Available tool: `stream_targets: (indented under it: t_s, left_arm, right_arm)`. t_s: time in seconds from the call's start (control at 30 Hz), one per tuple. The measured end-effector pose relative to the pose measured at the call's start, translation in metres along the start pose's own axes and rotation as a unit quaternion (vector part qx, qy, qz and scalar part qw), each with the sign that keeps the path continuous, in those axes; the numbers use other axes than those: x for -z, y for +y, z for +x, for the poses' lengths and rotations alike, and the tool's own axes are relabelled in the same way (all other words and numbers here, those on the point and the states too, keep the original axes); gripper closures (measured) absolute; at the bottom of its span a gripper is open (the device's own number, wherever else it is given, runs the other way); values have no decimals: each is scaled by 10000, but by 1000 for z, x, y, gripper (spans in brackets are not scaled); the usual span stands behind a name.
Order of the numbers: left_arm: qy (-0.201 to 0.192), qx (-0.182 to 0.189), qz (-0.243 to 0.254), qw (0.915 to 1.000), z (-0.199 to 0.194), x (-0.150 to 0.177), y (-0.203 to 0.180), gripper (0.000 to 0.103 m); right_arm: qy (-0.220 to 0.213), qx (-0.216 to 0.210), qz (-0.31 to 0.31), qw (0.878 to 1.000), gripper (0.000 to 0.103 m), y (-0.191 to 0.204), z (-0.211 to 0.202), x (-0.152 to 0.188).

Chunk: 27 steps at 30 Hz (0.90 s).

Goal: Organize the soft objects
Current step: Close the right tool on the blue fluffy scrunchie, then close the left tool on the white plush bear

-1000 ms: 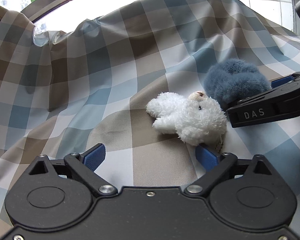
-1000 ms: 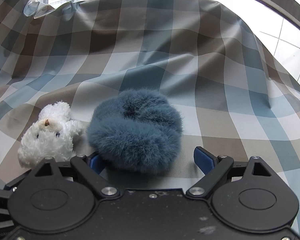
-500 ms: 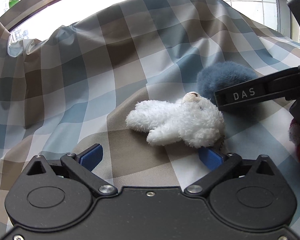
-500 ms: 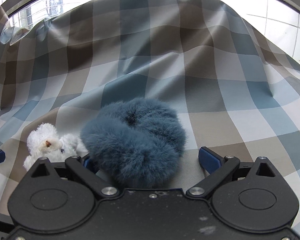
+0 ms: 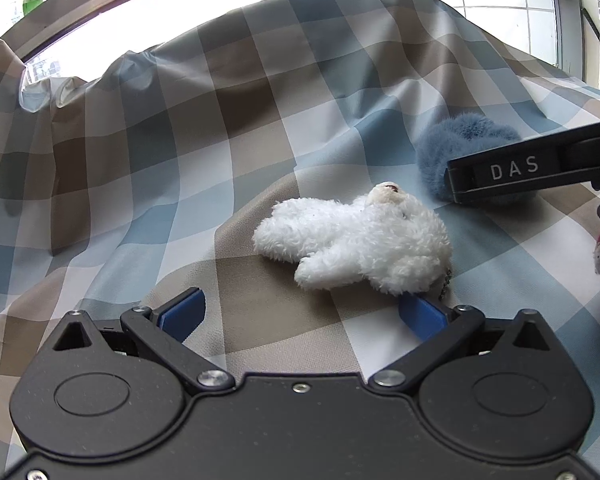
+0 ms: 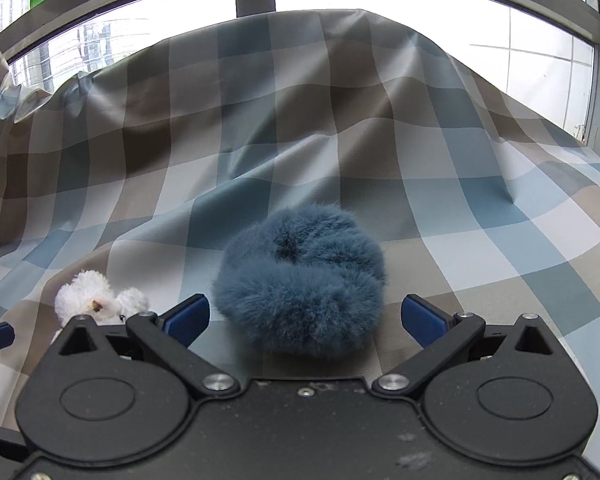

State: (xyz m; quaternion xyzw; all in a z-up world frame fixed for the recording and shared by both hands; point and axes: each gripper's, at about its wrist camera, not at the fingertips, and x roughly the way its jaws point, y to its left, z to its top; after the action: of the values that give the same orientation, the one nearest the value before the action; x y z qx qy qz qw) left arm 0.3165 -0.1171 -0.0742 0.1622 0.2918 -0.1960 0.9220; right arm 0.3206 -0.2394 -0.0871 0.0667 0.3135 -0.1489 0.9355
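Blue scrunchie (image 6: 300,292) lies on checked cloth (image 6: 440,208), partly between the right gripper's (image 6: 305,314) wide-apart jaws. White teddy (image 5: 356,242) lies just left of it, before the left gripper (image 5: 300,308), whose jaws are also apart.

A: What is altered over the last 1 second in the left wrist view?

B: The white plush bear (image 5: 356,246) is now seen nearer the middle of the frame and stretched out lengthwise, where it was bunched up further right. The right gripper's finger marked DAS (image 5: 516,168) is shifted up and to the right, clear of the bear.

A: And in the right wrist view?

B: The blue furry scrunchie (image 6: 302,282) is now centred between the spread blue pads (image 6: 188,318) of the right gripper (image 6: 304,320), where it sat left of centre. The bear is pushed toward the lower left corner and is partly hidden behind the gripper body.
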Motion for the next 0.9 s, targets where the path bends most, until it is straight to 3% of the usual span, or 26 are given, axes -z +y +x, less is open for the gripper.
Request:
stream_targets:
  t_s: [0.23,0.3,0.4,0.7,0.9]
  left_arm:
    - [-49,2,32,10000,-1,1,-1,3]
    - [-50,11,31,10000,-1,1,-1,3]
    - [-65,56,14,10000,-3,1,0,4]
    - [-284,434,138,9986,-25,2,-8,4]
    - [-270,586,-450,9969,-18,-19,-9,4]
  right_arm:
    - [86,238,12,9997,3,2,33,-19]
    - [331,179,144,9992,30,-4,46,-20]
    - [137,202,303,9992,43,-9,42,-16]
    - [-85,-98,908,9958,45,-29,37,-10]
    - [-133,-216,1074,9939,45,-35,36,-9]
